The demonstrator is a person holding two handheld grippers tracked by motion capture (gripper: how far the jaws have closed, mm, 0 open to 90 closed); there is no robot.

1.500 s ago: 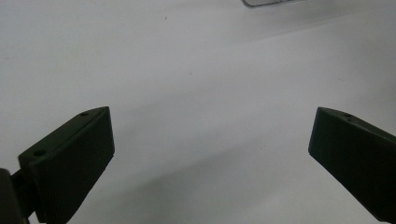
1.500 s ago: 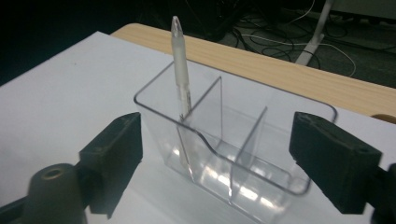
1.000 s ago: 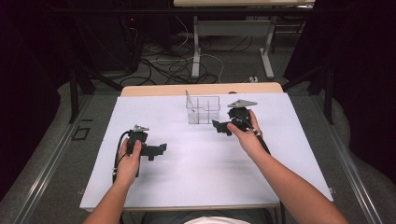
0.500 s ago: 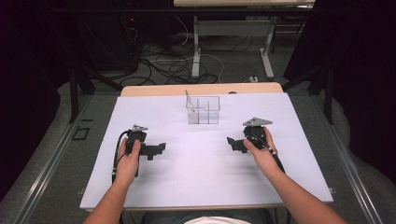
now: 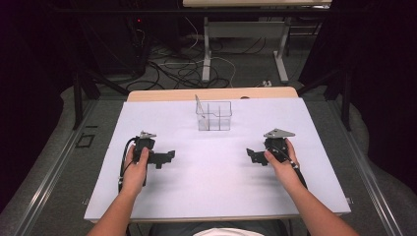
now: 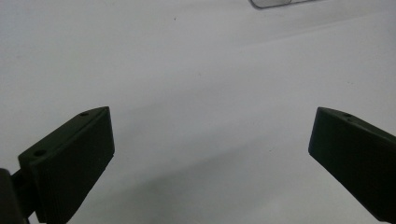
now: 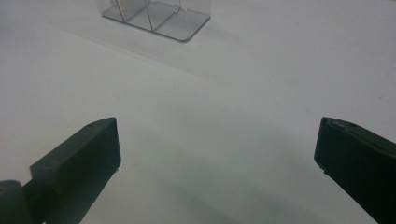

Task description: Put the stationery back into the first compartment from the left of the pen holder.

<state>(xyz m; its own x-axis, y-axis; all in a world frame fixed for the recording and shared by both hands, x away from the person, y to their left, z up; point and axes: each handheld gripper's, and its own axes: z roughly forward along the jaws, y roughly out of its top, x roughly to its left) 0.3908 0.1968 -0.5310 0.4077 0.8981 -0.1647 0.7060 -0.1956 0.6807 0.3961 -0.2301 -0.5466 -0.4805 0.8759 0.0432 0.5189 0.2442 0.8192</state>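
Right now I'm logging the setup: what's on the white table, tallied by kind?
Clear divided container: 1
Thin rod standing in the container: 1
Handheld claws, left and right, both open: 2
Total: 4

The clear, colourless plastic divided organizer box (image 5: pixel 214 116), standing ahead of the fingers, has no print or pattern. The left black hand-held gripper (image 5: pixel 168 157) is plain matt black, fingers (image 6: pixel 70 163) included, with a grey plate on top. The right black hand-held gripper (image 5: pixel 252 155) matches it, fingers (image 7: pixel 79 163) black too. Beneath the fingers, the plain white tabletop (image 5: pixel 216 182) is unpatterned, with a pale wood strip at its far edge.
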